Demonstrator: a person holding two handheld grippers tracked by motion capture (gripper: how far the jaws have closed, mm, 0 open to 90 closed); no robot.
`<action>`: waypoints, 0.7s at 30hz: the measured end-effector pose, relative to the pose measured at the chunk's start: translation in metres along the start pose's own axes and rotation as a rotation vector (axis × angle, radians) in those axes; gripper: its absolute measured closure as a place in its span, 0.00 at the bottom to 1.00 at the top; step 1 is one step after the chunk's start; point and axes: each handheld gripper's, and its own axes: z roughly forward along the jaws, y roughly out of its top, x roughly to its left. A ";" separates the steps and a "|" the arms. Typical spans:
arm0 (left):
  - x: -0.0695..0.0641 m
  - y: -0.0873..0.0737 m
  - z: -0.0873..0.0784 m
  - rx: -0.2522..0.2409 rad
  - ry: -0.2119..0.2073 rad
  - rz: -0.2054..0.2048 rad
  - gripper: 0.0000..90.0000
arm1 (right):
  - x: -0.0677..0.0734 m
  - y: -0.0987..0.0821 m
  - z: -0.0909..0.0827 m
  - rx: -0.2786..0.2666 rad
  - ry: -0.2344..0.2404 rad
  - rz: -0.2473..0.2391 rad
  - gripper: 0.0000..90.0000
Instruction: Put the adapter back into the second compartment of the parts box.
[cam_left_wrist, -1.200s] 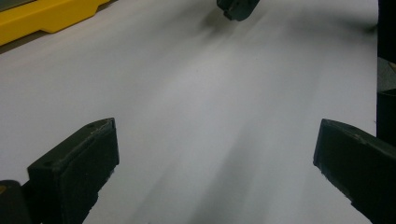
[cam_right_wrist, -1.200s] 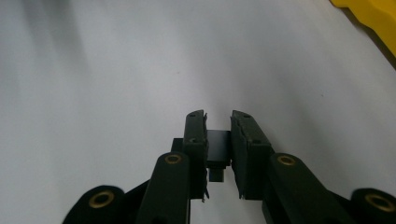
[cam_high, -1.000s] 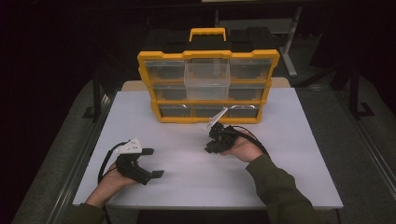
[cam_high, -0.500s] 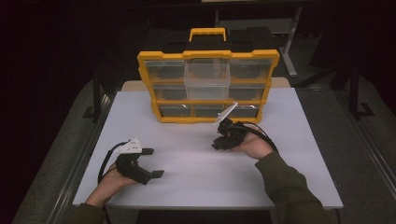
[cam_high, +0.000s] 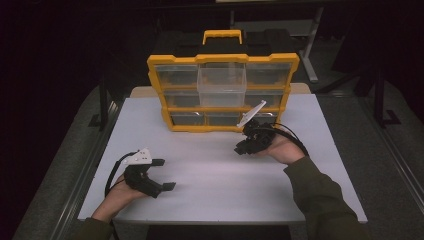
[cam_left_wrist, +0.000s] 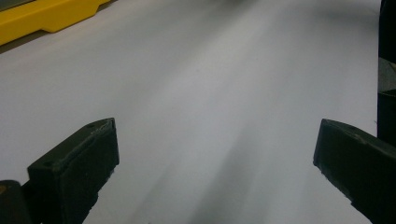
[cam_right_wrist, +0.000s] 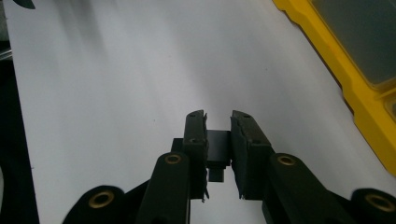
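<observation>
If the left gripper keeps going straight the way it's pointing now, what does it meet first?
Probably nothing soon: ahead of the open left gripper lies bare white tabletop. The yellow organizer sits off to one side, seemingly outside that line.

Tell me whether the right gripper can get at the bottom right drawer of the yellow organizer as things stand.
Probably yes. The right gripper sits on bare white table just in front of the bottom right drawer of the yellow organizer, nothing between them. But it points away from the drawer with jaws nearly closed, so it must turn and open first.
</observation>
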 end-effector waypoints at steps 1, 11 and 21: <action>0.000 0.000 0.000 0.000 0.000 0.000 0.00 | -0.001 0.000 -0.003 0.001 -0.002 0.001 0.84; 0.000 0.000 0.000 -0.001 -0.002 -0.001 0.00 | -0.006 0.002 -0.021 0.004 -0.007 0.007 0.84; 0.001 0.000 0.000 -0.001 -0.003 -0.001 0.00 | -0.014 0.006 -0.041 0.006 -0.019 0.003 0.84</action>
